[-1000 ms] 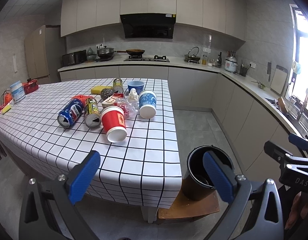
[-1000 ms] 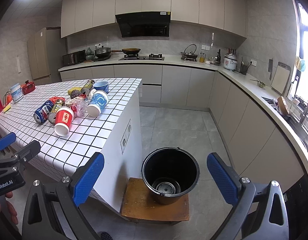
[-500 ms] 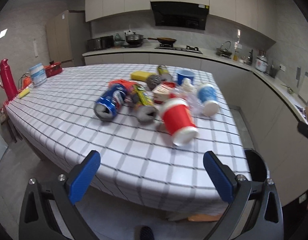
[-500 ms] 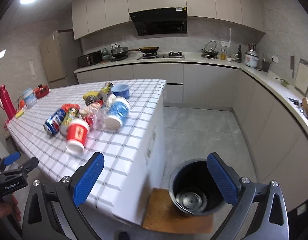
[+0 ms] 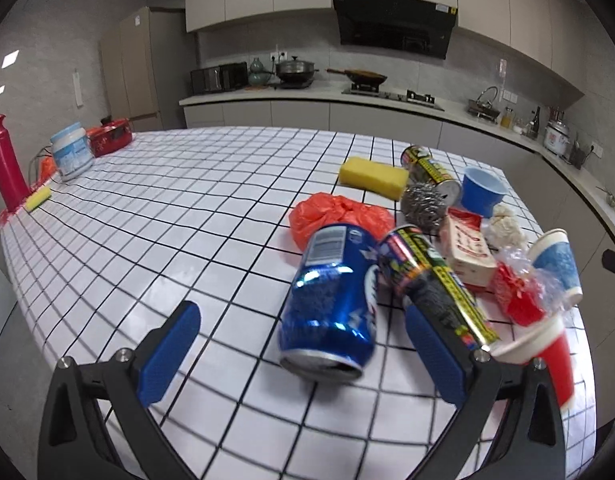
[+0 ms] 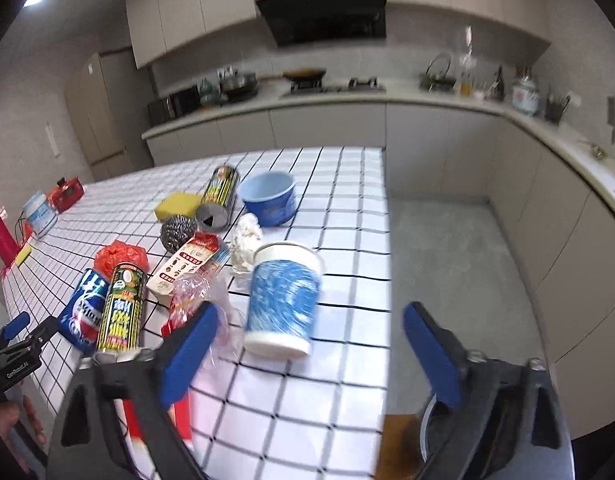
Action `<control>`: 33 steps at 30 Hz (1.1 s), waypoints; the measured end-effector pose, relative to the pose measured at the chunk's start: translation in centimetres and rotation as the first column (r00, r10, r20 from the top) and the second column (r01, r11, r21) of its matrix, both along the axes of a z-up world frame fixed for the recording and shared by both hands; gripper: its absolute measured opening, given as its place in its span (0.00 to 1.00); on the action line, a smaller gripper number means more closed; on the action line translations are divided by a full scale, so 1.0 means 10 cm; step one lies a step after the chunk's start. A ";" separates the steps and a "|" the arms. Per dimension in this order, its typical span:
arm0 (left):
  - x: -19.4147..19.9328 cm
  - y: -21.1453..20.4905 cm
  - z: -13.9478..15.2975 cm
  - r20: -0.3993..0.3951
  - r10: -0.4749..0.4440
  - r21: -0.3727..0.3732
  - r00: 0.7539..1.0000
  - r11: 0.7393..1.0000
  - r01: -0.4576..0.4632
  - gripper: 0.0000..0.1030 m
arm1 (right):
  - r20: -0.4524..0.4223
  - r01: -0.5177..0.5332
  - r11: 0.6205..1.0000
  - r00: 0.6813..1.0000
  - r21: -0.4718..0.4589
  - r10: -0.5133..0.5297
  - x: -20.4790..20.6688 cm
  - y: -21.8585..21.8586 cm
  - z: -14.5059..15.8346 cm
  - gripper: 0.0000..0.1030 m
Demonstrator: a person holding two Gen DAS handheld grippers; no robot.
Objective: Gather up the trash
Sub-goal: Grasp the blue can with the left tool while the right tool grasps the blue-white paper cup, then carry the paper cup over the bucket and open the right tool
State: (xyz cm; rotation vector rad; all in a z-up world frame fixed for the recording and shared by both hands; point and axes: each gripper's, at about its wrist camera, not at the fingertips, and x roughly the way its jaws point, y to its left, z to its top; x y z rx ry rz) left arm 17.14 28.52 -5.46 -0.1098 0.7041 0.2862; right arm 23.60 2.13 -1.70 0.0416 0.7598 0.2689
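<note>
Trash bucket (image 6: 425,426) sits mostly hidden behind the right tool (image 6: 309,354); both tools wide open, empty, left tool (image 5: 303,354) too.

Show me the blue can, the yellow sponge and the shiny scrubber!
blue can (image 5: 331,312), left wrist view, on its side wall.
yellow sponge (image 5: 373,177), left wrist view, top face.
scrubber (image 6: 178,232), right wrist view, its middle.

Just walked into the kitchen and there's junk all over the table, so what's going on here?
A person is clearing trash with a handheld gripper in each hand. The left gripper is open and lined up on a blue soda can lying on its side. The right gripper is open in front of a tipped blue paper cup. Nothing is gripped yet. Other litter, such as an orange plastic bag, sits on the checked table.
</note>
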 end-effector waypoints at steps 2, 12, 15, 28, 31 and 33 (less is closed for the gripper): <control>0.08 0.10 -0.04 -0.002 -0.013 -0.042 1.000 0.999 0.013 0.88 | -0.037 -0.004 1.000 0.999 -0.008 0.004 0.16 0.11 -0.10 0.77; 0.46 0.27 -0.28 -0.073 -0.126 -0.140 0.989 0.983 0.115 0.79 | -0.175 0.013 1.000 0.985 -0.002 -0.013 0.67 0.33 -0.45 0.77; 0.51 0.30 -0.36 -0.095 -0.151 -0.181 0.984 0.974 0.132 0.72 | -0.198 0.010 1.000 0.980 -0.001 -0.011 0.74 0.36 -0.53 0.77; 0.33 0.27 -0.02 0.006 -0.171 -0.144 0.985 0.975 0.170 0.62 | -0.195 -0.003 0.999 0.981 0.053 0.013 0.73 0.32 -0.48 0.57; 0.28 0.23 0.12 0.032 -0.169 -0.145 0.985 0.975 0.172 0.62 | -0.178 0.001 0.998 0.984 0.058 0.010 0.66 0.29 -0.38 0.57; 0.26 0.17 0.20 0.046 -0.185 -0.140 0.982 0.972 0.190 0.62 | -0.159 0.004 0.998 0.987 0.061 0.006 0.59 0.26 -0.29 0.57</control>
